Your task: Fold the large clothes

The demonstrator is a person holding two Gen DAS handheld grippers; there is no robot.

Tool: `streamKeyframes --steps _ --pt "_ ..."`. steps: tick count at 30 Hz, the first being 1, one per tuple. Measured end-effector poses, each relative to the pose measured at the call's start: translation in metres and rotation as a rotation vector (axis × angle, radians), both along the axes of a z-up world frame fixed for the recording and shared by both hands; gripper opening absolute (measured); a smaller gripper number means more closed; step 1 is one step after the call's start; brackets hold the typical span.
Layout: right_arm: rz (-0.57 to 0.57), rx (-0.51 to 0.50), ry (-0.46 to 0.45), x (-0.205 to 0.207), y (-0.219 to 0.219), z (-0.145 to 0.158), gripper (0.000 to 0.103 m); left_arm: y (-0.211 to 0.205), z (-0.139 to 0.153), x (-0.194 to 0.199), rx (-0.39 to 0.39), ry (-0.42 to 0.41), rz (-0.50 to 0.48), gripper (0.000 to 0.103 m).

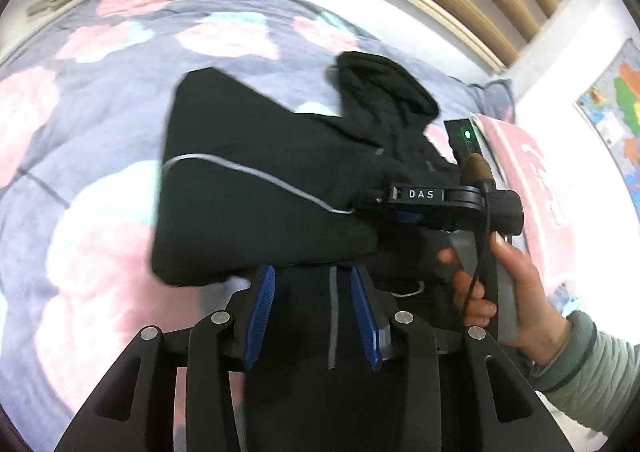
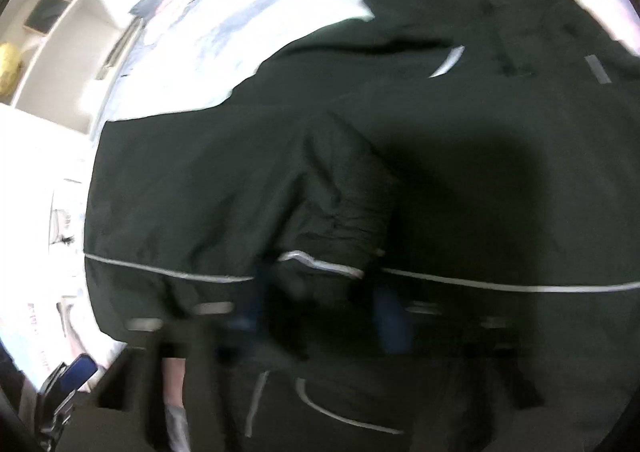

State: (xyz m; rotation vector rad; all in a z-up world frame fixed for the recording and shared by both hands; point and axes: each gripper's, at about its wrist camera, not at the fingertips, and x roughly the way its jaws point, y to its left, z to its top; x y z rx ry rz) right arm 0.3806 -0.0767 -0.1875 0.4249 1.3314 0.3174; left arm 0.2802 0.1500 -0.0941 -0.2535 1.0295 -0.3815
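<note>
Jacket (image 1: 260, 188) on bed (image 1: 80, 132), sleeve folded across at 10 o'clock; hood, further folds remain. Left gripper (image 1: 314, 312) partly open, empty (right gripper (image 1: 376, 208): state indiscernible).

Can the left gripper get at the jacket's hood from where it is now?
Probably yes. The hood lies uncovered on the bedspread beyond the left gripper, whose jaws are open and empty; it would reach across the folded sleeve.
</note>
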Motion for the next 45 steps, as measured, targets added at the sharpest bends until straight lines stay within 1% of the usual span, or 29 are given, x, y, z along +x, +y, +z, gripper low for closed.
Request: streamKeyframes --steps 1,2,3,5,8,9,12,15,17,18,20,21,22,23,24,26,27,30,31,33,34,35,36,38,39,41,42,43,45 --pt "0.007 -0.026 -0.027 -0.002 0.003 0.006 0.036 0.003 -0.001 0.0 0.007 0.001 0.013 0.04" --pt "0.021 -0.043 -0.052 -0.005 0.006 0.012 0.034 0.008 -0.001 0.001 0.015 0.001 0.027 0.04" --pt "0.038 -0.077 -0.093 -0.01 0.009 0.025 0.033 0.011 0.0 0.001 0.019 -0.002 0.035 0.04" --pt "0.055 -0.125 -0.16 -0.019 0.007 0.051 0.032 0.013 0.002 0.007 0.023 -0.016 0.057 0.04" --pt "0.053 -0.208 -0.246 -0.03 -0.009 0.089 0.032 0.007 0.008 0.024 0.01 -0.042 0.069 0.04" --pt "0.04 -0.245 -0.277 -0.034 -0.022 0.104 0.032 0.003 0.011 0.03 0.01 -0.053 0.068 0.04" --pt "-0.011 -0.318 -0.312 -0.041 -0.065 0.128 0.032 -0.019 0.017 0.05 0.028 -0.094 0.043 0.04" --pt "-0.062 -0.421 -0.323 -0.051 -0.11 0.137 0.032 -0.046 0.015 0.067 0.04 -0.098 -0.005 0.04" --pt "-0.106 -0.473 -0.305 -0.057 -0.141 0.133 0.032 -0.068 0.006 0.079 0.048 -0.082 -0.029 0.04" --pt "-0.137 -0.492 -0.28 -0.061 -0.161 0.125 0.032 -0.08 0.0 0.085 0.047 -0.073 -0.045 0.04" --pt "-0.174 -0.503 -0.24 -0.066 -0.188 0.11 0.032 -0.1 -0.013 0.097 0.063 -0.051 -0.061 0.04" --pt "-0.193 -0.511 -0.212 -0.069 -0.202 0.096 0.032 -0.11 -0.022 0.102 0.067 -0.034 -0.073 0.04" --pt "-0.201 -0.517 -0.194 -0.067 -0.207 0.088 0.032 -0.117 -0.029 0.106 0.071 -0.023 -0.081 0.04" --pt "-0.212 -0.532 -0.163 -0.067 -0.215 0.071 0.032 -0.127 -0.04 0.111 0.092 -0.005 -0.088 0.04" --pt "-0.219 -0.534 -0.144 -0.067 -0.219 0.063 0.032 -0.133 -0.049 0.114 0.114 0.013 -0.091 0.04" --pt "-0.244 -0.505 -0.084 -0.07 -0.234 0.034 0.032 -0.145 -0.07 0.122 0.153 0.046 -0.09 0.04" --pt "-0.257 -0.495 -0.067 -0.073 -0.233 0.022 0.033 -0.148 -0.079 0.126 0.174 0.06 -0.087 0.04" --pt "-0.302 -0.454 -0.012 -0.075 -0.245 -0.006 0.041 -0.158 -0.094 0.134 0.232 0.092 -0.089 0.04" --pt "-0.309 -0.441 0.001 -0.073 -0.247 -0.01 0.042 -0.162 -0.097 0.136 0.251 0.094 -0.092 0.04" --pt "-0.309 -0.425 0.021 -0.069 -0.252 -0.012 0.044 -0.167 -0.096 0.139 0.28 0.091 -0.105 0.04" --pt "-0.305 -0.416 0.034 -0.067 -0.254 -0.007 0.045 -0.168 -0.092 0.141 0.29 0.092 -0.115 0.04" --pt "-0.305 -0.414 0.038 -0.067 -0.256 0.0 0.045 -0.167 -0.087 0.14 0.288 0.089 -0.12 0.04" --pt "-0.308 -0.416 0.026 -0.068 -0.255 0.012 0.048 -0.164 -0.076 0.138 0.263 0.073 -0.12 0.04" --pt "-0.31 -0.432 -0.056 -0.071 -0.248 0.045 0.059 -0.157 -0.052 0.137 0.195 0.022 -0.114 0.04" --pt "-0.301 -0.429 -0.125 -0.072 -0.24 0.065 0.07 -0.154 -0.04 0.136 0.168 -0.005 -0.107 0.04" --pt "-0.268 -0.404 -0.196 -0.068 -0.224 0.08 0.072 -0.149 -0.024 0.138 0.131 -0.041 -0.082 0.041" --pt "-0.215 -0.373 -0.209 -0.062 -0.209 0.08 0.072 -0.148 -0.024 0.141 0.12 -0.041 -0.071 0.044" --pt "-0.174 -0.365 -0.205 -0.056 -0.198 0.076 0.069 -0.148 -0.028 0.143 0.114 -0.029 -0.068 0.044" --pt "-0.099 -0.441 -0.204 -0.047 -0.172 0.055 0.067 -0.151 -0.049 0.152 0.149 0.019 -0.053 0.044"
